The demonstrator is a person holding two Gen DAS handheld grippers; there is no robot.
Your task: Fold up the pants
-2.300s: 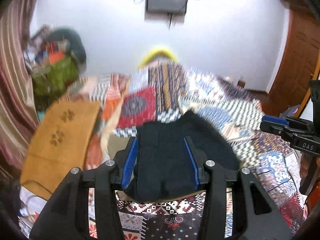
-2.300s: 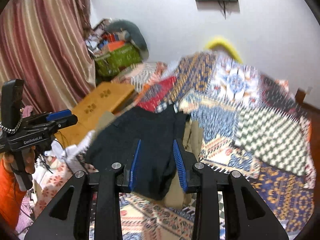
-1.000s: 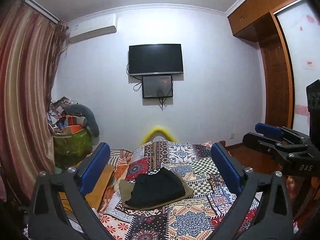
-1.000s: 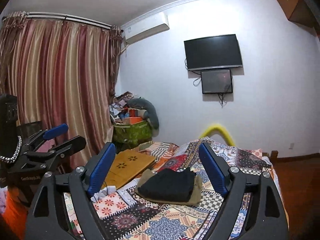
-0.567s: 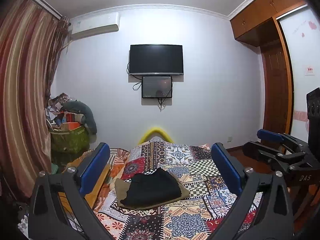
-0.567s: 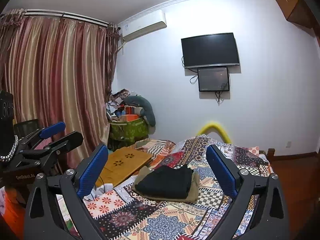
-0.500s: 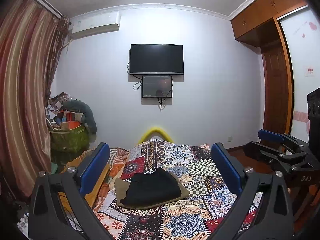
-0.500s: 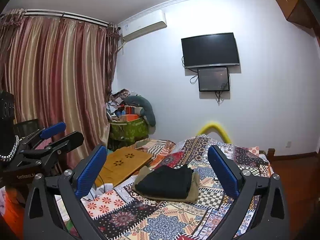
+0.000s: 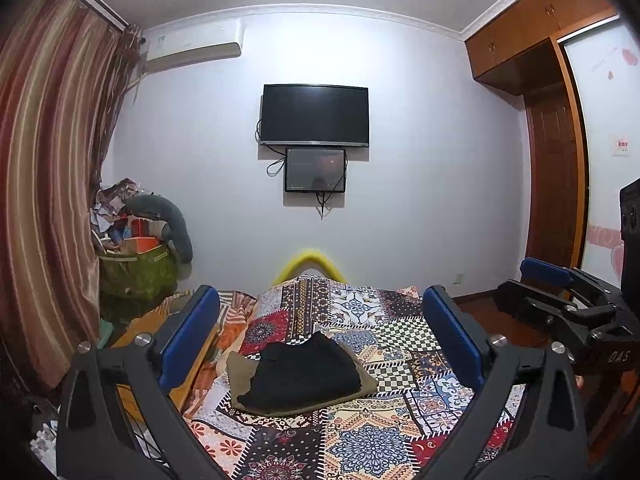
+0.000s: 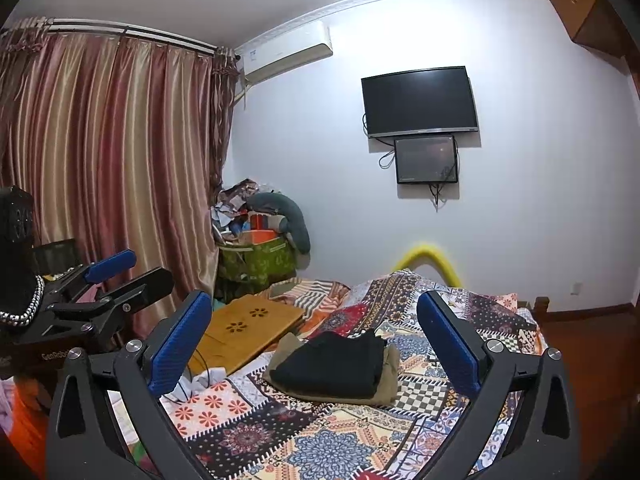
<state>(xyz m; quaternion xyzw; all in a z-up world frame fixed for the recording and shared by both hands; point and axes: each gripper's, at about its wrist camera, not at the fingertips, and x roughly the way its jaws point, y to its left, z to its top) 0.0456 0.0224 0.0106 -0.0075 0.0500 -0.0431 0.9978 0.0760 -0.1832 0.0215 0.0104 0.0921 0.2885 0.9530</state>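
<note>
1. Where the left wrist view was filled a couple of seconds back by black cloth between close-set fingers, it now looks level across the room, and the left gripper (image 9: pixel 320 336) stands with its blue fingers (image 9: pixel 188 336) spread wide and nothing between them.
2. From this view the black pants (image 9: pixel 304 372) lie as a compact folded block on a khaki garment (image 9: pixel 240 368), which rests on the patchwork bed (image 9: pixel 360 448), well ahead of the fingers and touched by neither gripper.
3. At the right edge of the same view the right gripper (image 9: pixel 560 300) is seen side-on, held clear of the bed.
4. Going to the right wrist view, the right gripper (image 10: pixel 316 340) has just been opening its jaws to full spread, with nothing between them; earlier they were narrow over the black cloth.
5. Here the pants (image 10: pixel 332 364) sit square on the khaki piece, edges fairly even, with a wooden lap tray (image 10: pixel 244 328) just beside them on the bed (image 10: pixel 320 448).
6. At the left of this view the left gripper (image 10: pixel 120 276) hangs apart from the pile.
7. Judged from both views, the release and pull-back mean the fold is done: the pants are stacked and nothing looks left to correct, unless another garment is to follow.
</note>
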